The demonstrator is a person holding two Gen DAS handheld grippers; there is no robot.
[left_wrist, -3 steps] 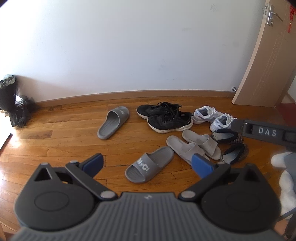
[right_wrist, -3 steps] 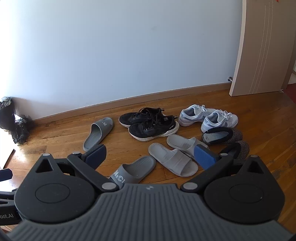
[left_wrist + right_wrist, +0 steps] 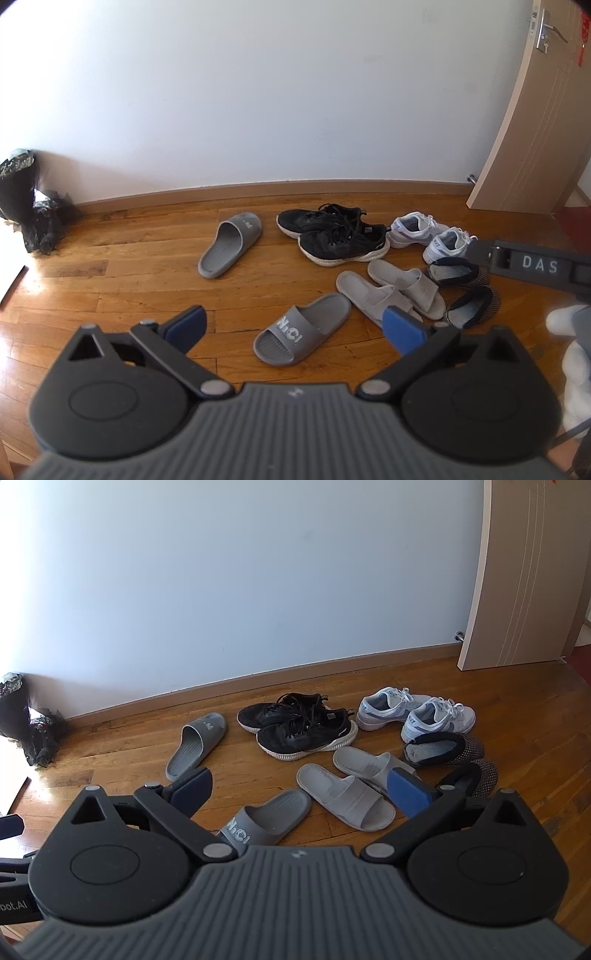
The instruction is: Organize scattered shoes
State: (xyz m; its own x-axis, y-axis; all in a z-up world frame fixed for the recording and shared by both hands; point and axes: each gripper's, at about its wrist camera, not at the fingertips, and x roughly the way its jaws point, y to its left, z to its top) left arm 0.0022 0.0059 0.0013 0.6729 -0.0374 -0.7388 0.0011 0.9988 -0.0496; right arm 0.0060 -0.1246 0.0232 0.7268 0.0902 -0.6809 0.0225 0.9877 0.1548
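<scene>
Room: wooden floor [image 3: 110,280] running to a white wall [image 3: 258,92]; door [image 3: 532,572] standing right.
Shoes: black sneakers [image 3: 332,232], white Nike sneakers [image 3: 417,710], slides lying scattered near the wall.
Jaws: left gripper [image 3: 293,326] and right gripper [image 3: 301,786] hovering wide apart, empty; grey slide [image 3: 301,334] lying between and below the left jaws.

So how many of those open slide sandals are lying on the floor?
4. One dark grey slide lies alone at the left, its mate nearest the grippers, and two light grey slides lie side by side between the sneakers and slippers.
</scene>
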